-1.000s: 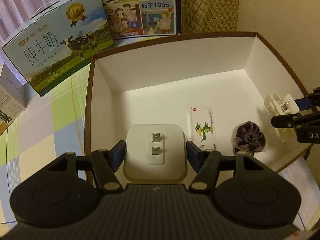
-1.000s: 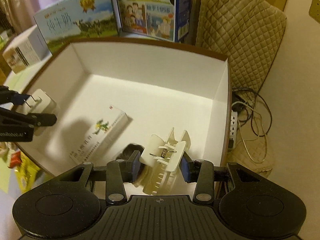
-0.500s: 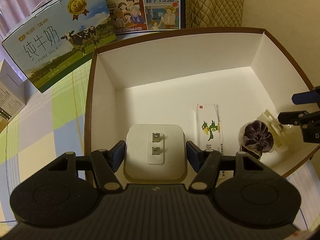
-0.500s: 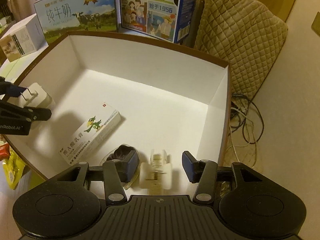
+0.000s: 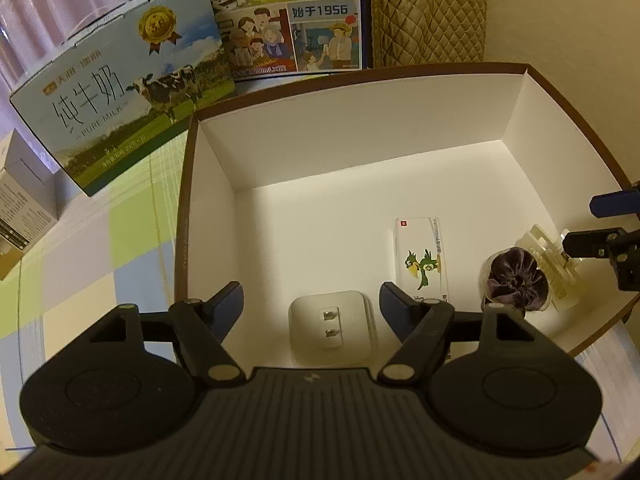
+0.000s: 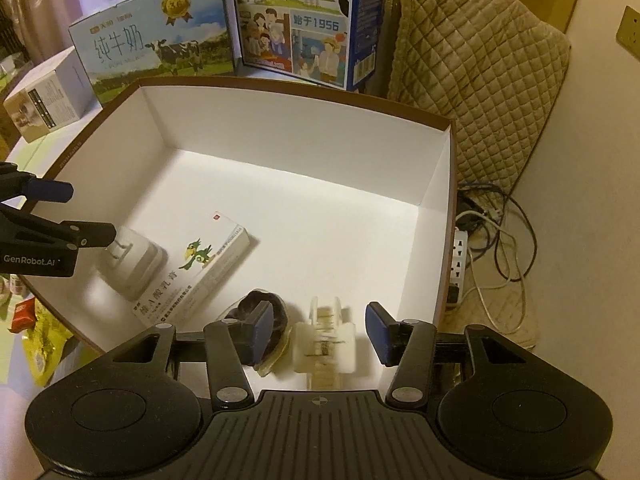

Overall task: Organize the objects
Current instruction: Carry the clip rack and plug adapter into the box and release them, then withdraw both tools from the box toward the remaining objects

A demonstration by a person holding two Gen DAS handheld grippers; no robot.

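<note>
While both grippers hover over the near edge of the big white box (image 5: 360, 152), its four items lie along that side: medicine carton (image 5: 422, 258), plug adapter (image 5: 332, 326), purple scrunchie (image 5: 516, 282) and clear hair clip (image 6: 325, 338). The left gripper (image 5: 311, 300) has its jaws spread above the adapter; the right gripper (image 6: 320, 330) has its jaws spread around the clip, gripping nothing. Placement looks finished; next, both should lift clear to fetch more.
</note>
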